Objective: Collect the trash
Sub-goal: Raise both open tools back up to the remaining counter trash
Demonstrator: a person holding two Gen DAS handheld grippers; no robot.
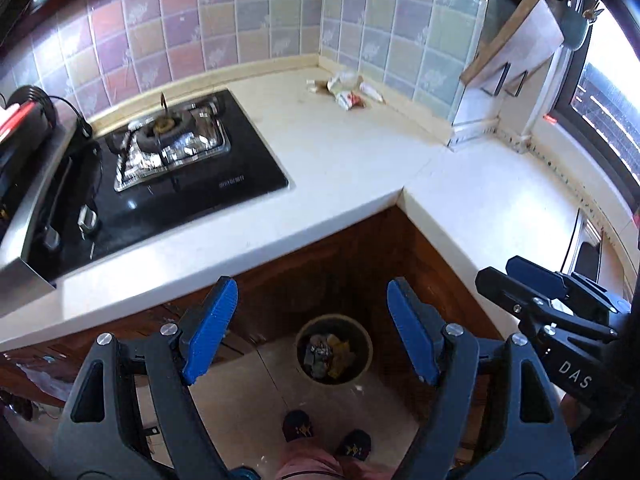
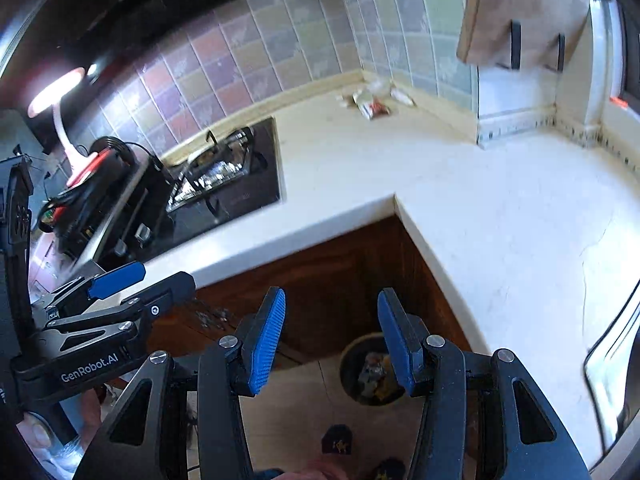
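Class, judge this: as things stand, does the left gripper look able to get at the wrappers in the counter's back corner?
Probably yes. The left gripper is open and empty, and the bare counter leads to the wrappers; nothing blocks the way, though it is a far reach.

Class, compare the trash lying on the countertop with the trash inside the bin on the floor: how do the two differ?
The countertop trash lies loose in the far corner against the tiled wall; the bin trash is contained in a round bin on the floor. The countertop trash is mostly white and red wrappers; the bin trash looks darker, with yellow pieces. Both are crumpled packaging, and neither gripper, left or right, holds any.
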